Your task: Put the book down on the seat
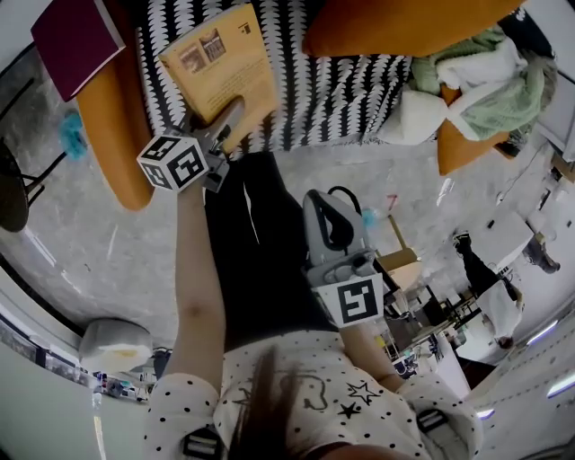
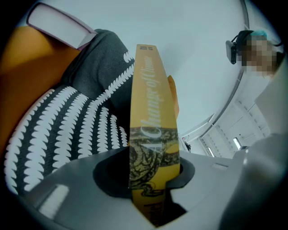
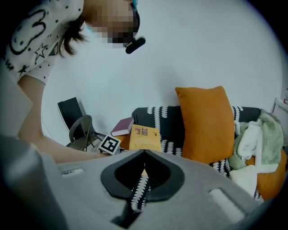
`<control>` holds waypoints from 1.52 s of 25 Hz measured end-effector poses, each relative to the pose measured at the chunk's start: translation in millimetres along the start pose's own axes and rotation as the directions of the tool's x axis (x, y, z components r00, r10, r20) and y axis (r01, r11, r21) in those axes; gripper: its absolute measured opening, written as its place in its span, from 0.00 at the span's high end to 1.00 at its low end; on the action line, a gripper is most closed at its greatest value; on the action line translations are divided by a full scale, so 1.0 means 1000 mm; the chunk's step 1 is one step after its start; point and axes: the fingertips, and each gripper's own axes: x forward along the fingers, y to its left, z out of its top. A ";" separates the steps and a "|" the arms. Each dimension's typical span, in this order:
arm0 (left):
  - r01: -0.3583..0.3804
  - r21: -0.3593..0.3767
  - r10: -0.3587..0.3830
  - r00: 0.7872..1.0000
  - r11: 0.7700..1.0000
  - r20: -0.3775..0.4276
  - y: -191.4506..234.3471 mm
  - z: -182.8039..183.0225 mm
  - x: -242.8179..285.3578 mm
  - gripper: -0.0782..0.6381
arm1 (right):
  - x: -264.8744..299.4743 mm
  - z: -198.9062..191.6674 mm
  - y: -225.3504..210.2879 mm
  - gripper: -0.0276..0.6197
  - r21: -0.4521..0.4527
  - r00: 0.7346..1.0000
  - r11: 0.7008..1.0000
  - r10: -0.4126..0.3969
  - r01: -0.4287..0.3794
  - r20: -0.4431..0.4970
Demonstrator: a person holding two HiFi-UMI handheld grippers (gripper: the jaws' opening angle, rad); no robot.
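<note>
A yellow paperback book (image 1: pixel 220 58) hangs over the black-and-white patterned sofa seat (image 1: pixel 332 90), and my left gripper (image 1: pixel 229 121) is shut on its lower edge. In the left gripper view the book's spine (image 2: pixel 150 103) stands upright between the jaws of that gripper (image 2: pixel 153 179), with the seat (image 2: pixel 67 121) to its left. My right gripper (image 1: pixel 337 234) is held back near the person's body, shut with nothing in it. From the right gripper view, past that gripper's closed tips (image 3: pixel 144 155), the book (image 3: pixel 145 137) shows just above the seat (image 3: pixel 168 121).
A maroon book (image 1: pixel 76 40) lies on the orange armrest at the sofa's left end. An orange cushion (image 1: pixel 395 22) leans on the backrest, and a pile of green and white cloth (image 1: pixel 485 76) fills the right end. A dark chair (image 3: pixel 78 126) stands beyond the armrest.
</note>
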 end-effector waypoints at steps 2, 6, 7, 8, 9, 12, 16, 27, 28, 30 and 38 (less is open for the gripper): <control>-0.009 -0.010 0.009 1.000 1.000 -0.012 0.007 -0.003 0.005 0.68 | 0.001 0.000 -0.002 0.97 0.006 1.000 1.000 -0.014 0.014 -0.002; -0.015 -0.031 0.014 0.999 0.999 -0.032 0.016 -0.004 0.016 0.68 | 0.002 0.004 -0.006 0.97 0.020 1.000 0.999 -0.031 0.031 -0.005; -0.015 -0.037 0.013 0.999 0.999 -0.036 0.018 -0.006 0.018 0.68 | 0.002 0.003 -0.005 0.97 0.022 0.999 0.999 -0.032 0.032 -0.005; -0.014 -0.043 0.013 0.999 0.999 -0.041 0.020 -0.008 0.019 0.68 | 0.001 0.001 -0.004 0.97 0.024 0.999 0.999 -0.034 0.034 -0.005; -0.014 -0.050 0.012 0.999 0.999 -0.047 0.022 -0.011 0.021 0.68 | 0.001 0.000 -0.004 0.97 0.027 0.999 0.999 -0.035 0.036 -0.007; -0.017 -0.073 0.012 0.998 0.997 -0.069 0.029 -0.018 0.028 0.68 | 0.004 -0.002 -0.006 0.97 0.044 0.999 0.998 -0.046 0.046 -0.014; -0.023 -0.097 0.014 0.996 0.995 -0.093 0.039 -0.023 0.033 0.68 | 0.008 0.001 -0.008 0.97 0.068 0.998 0.996 -0.061 0.062 -0.018; -0.019 -0.149 -0.004 0.988 0.989 -0.156 0.066 -0.036 0.056 0.68 | 0.010 -0.006 -0.005 0.97 0.088 0.996 0.993 -0.081 0.083 -0.028; -0.023 -0.153 -0.002 0.986 0.988 -0.165 0.069 -0.038 0.057 0.68 | 0.012 -0.007 -0.003 0.97 0.095 0.996 0.992 -0.082 0.084 -0.030; -0.031 -0.163 0.001 0.983 0.986 -0.182 0.075 -0.042 0.057 0.68 | 0.013 -0.008 -0.003 0.97 0.086 0.996 0.993 -0.085 0.087 -0.031; -0.083 -0.187 0.030 0.963 0.979 -0.269 0.094 -0.063 0.055 0.68 | 0.014 -0.011 -0.002 0.97 0.069 0.996 0.994 -0.085 0.087 -0.038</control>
